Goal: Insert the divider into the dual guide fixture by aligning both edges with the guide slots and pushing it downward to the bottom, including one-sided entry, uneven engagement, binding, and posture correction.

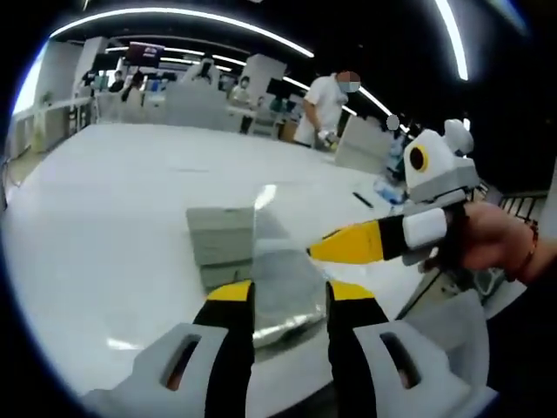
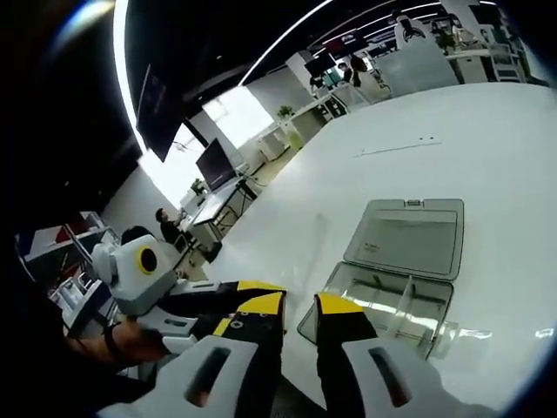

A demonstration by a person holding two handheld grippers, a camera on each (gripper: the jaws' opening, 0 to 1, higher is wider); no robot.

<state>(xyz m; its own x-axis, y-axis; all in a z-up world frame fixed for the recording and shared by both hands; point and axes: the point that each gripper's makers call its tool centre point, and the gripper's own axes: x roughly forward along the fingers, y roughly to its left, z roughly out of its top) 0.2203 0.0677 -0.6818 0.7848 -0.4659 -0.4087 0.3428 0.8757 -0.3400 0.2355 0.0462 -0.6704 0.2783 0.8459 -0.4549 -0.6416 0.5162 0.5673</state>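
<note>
The dual guide fixture [image 2: 396, 300] is a clear plastic box with slotted partitions, lying on the white table with its grey lid [image 2: 409, 237] folded open behind it. In the left gripper view the box [image 1: 283, 300] sits just beyond my left gripper [image 1: 291, 294], whose jaws stand apart with nothing pinched. A clear divider sheet [image 1: 277, 233] stands upright over the box, faint except for a glare at its top. My right gripper [image 1: 312, 252] comes in from the right, its yellow fingertips together on the sheet's edge. In the right gripper view my right gripper [image 2: 299, 306] hangs over the box's near corner.
The white table [image 1: 113, 200] stretches wide around the box. A pen [image 1: 363, 199] and small items lie at its far right edge. Several people stand or sit at desks beyond the table. A hand [image 1: 496, 239] holds the right gripper; the left gripper [image 2: 235, 296] lies close beside the right one.
</note>
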